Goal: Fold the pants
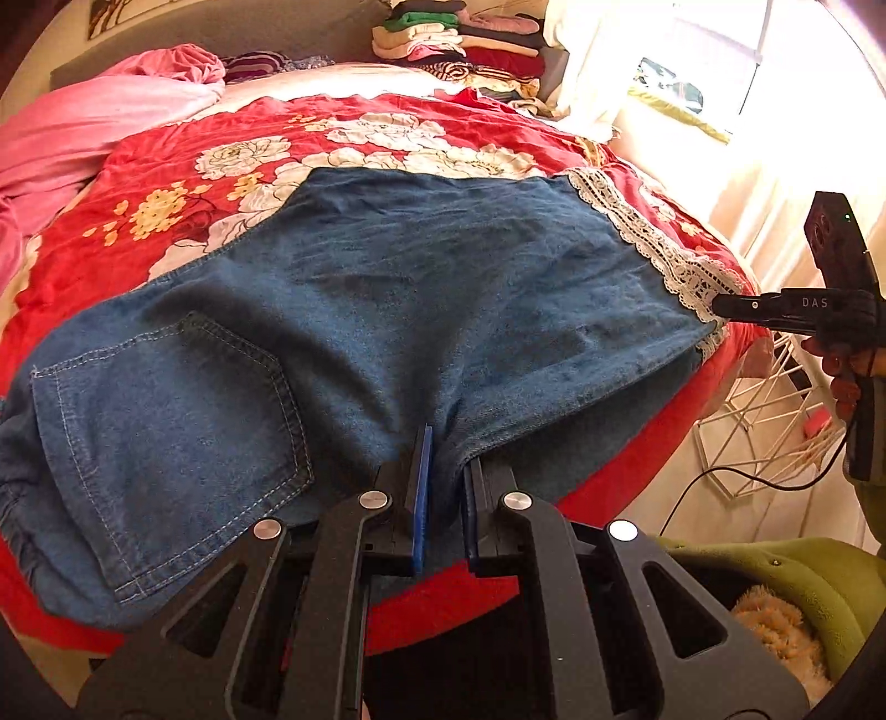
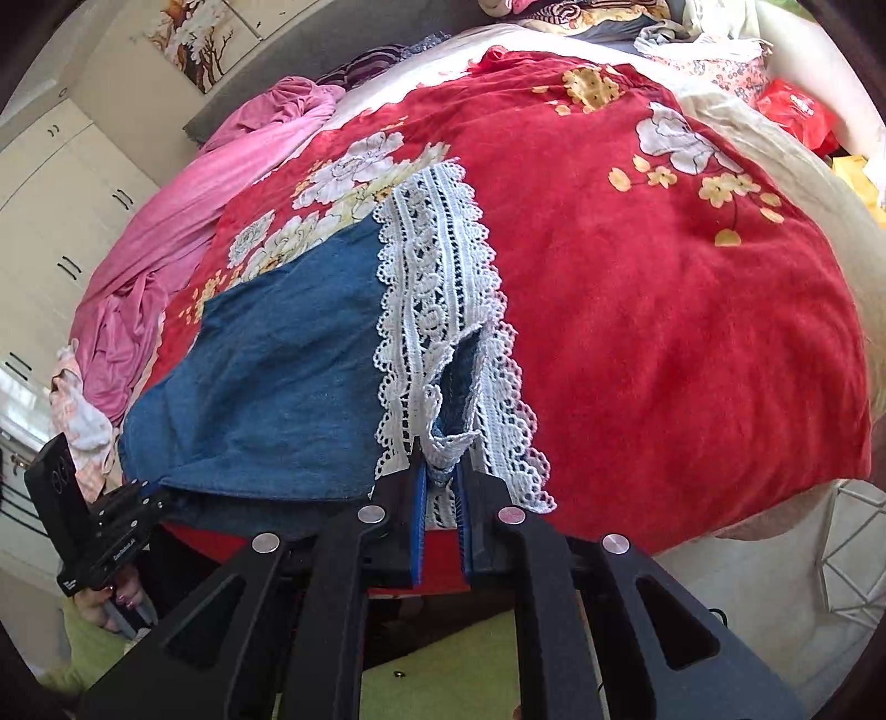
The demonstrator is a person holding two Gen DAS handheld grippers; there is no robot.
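Blue denim pants with a white lace hem lie flat on a red floral bedspread; a back pocket faces up at the near left. My left gripper is shut on the denim at the pants' near edge, by the crotch seam. In the right wrist view the same pants stretch to the left, and my right gripper is shut on the lace hem at its near corner. The other gripper shows at the right of the left view, and the left gripper sits at the left edge of the right view.
Pink bedding is bunched at the bed's far left. A stack of folded clothes sits at the head of the bed. A white wire basket stands on the floor to the right. A person's green garment is close by.
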